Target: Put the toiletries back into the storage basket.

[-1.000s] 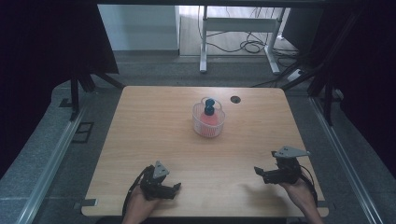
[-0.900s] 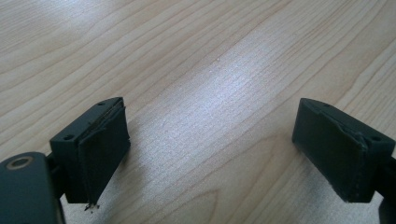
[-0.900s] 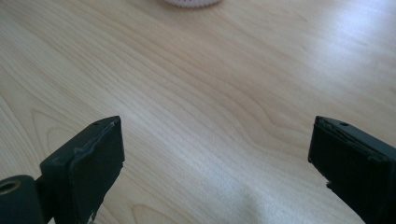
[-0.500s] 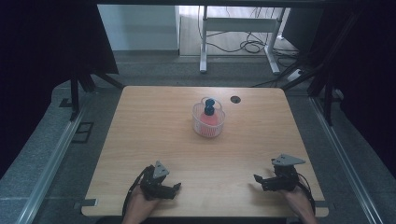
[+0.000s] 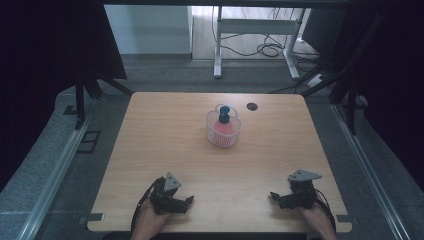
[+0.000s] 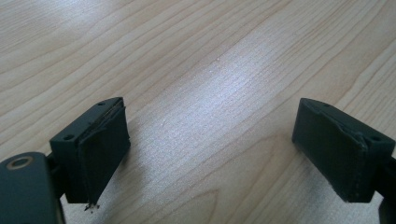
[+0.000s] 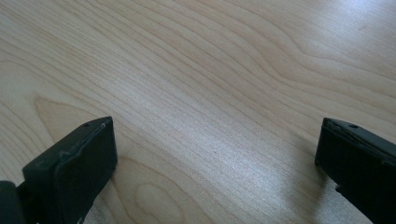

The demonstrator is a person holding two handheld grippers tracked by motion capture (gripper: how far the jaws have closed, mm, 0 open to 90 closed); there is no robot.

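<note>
— Can you read any text, label, brand or number in these views?

— No, I cannot read any. The wooden surface (image 5: 165, 145) carries only its grain, and the small basket (image 5: 223, 131) on it has no label that I can make out. The black pads of the tongs are plain, without any writing or sign.

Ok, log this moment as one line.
left gripper: open, near edge | right gripper: open, near edge | basket: mid-table, untouched, holds blue and red items
</note>
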